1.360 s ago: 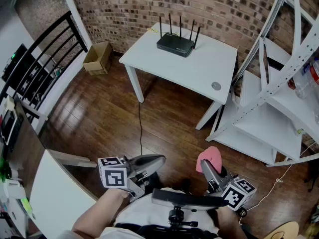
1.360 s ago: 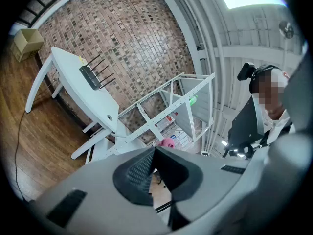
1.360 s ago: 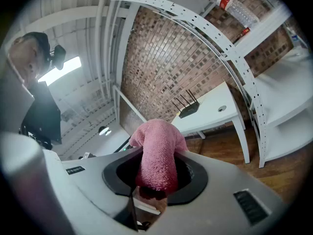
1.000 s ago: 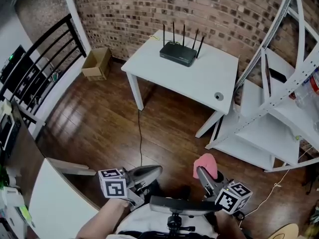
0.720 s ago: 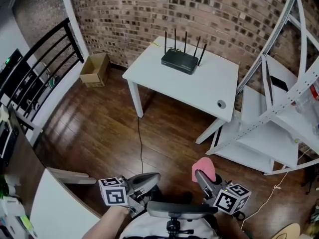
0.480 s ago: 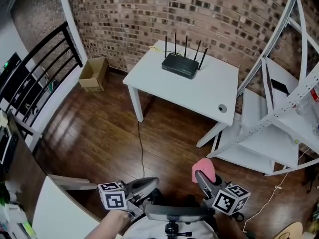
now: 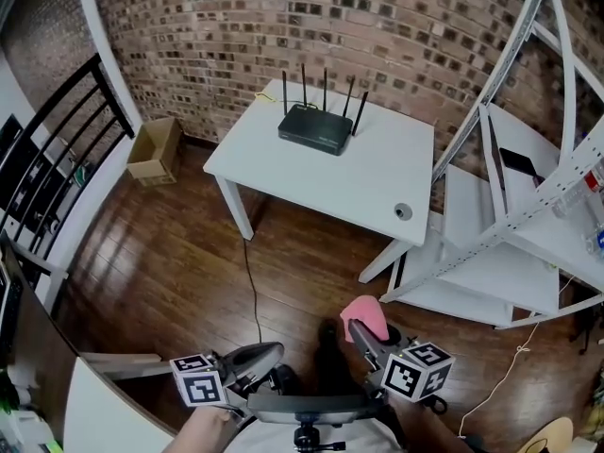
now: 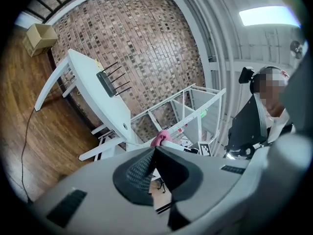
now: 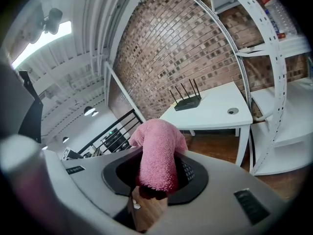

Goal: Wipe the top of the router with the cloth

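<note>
At the lower right of the head view, the right gripper (image 7: pixel 359 331) is clamped on a pink cloth (image 7: pixel 363 311). The right gripper view confirms the grip: the terry fabric stands pinched between the two jaws and its loose end bulges up and folds over above them. Lower left in the same head view, the left gripper (image 7: pixel 272 351) points forward; the left gripper view shows its jaws pressed together with nothing between them. Each gripper carries its marker cube at the rear, close to the person's hands. Both grippers hang above a dark wooden floor (image 7: pixel 179 262), on which a thin cable (image 7: pixel 251 286) runs toward the worktop. Beyond that stretch of floor stands the white worktop (image 7: pixel 363 182), well apart from both grippers. The router (image 7: pixel 314 128), black with four upright antennas, sits on the worktop near its far edge, close to the brick wall (image 7: pixel 377 26). The cloth is well apart from the router and does not touch it. A small round fitting (image 7: pixel 403 211) is set in the worktop near its right front corner. A white shelving rack (image 7: pixel 514 243) stands just beside the worktop on the right. An open cardboard box (image 7: pixel 151 151) lies on the floor to the left, against the wall.
</note>
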Available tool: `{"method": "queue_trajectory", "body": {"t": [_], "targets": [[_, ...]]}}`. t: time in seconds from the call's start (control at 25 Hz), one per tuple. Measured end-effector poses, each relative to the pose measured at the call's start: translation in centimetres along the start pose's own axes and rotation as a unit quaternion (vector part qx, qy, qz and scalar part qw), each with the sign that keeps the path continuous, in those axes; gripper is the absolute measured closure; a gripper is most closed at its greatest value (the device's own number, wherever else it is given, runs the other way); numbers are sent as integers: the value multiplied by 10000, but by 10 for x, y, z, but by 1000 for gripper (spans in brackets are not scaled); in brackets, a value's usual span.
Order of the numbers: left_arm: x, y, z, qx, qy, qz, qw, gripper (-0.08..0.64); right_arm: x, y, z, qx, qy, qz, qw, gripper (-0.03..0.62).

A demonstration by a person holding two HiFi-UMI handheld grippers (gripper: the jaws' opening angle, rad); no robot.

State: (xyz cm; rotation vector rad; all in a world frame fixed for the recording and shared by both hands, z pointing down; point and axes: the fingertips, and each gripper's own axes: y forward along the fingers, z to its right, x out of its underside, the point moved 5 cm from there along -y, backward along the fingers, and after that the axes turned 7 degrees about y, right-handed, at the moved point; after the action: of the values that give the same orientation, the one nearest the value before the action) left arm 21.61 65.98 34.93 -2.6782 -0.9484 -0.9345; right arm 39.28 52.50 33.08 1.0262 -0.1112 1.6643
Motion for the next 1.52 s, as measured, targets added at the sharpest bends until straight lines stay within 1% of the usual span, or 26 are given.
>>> {"method": "queue_trajectory", "body": {"t": [0.16, 0.36, 0.48, 0.64, 0.72, 0.96, 1.2, 1.36, 1.52], "targets": [[-26, 42, -20, -219, 29, 58, 9997, 552, -36, 30, 39, -120, 47, -83, 9999, 460], [-76, 107, -46, -492, 93, 105, 9987, 551, -102, 65, 89, -294, 27, -116, 9995, 460], [-104, 147, -60, -601, 170, 195, 9979, 551, -139, 83, 123, -289, 22, -144, 9995, 460], [-124, 189, -70, -680, 202, 190, 9973, 551, -174, 99, 156, -270, -81, -141, 9995, 460], [-132, 206, -73, -686, 189, 167, 9973, 551, -188, 104, 168, -252, -56, -105, 9996, 460], [-161, 235, -81, -667, 331, 68, 9972, 551, -211, 123, 185, -236, -24, -76, 9997, 460], [-200, 252, -109, -616, 450, -29, 9971, 551, -233, 155, 197, -57, 112, -12, 9999, 460], [-233, 260, -146, -465, 466, -192, 9976, 551, -250, 193, 201, 133, 199, 20, 9997, 460], [-280, 258, -202, -385, 407, -393, 9977, 551, -268, 253, 196, 389, 303, 112, 9987, 460]]}}
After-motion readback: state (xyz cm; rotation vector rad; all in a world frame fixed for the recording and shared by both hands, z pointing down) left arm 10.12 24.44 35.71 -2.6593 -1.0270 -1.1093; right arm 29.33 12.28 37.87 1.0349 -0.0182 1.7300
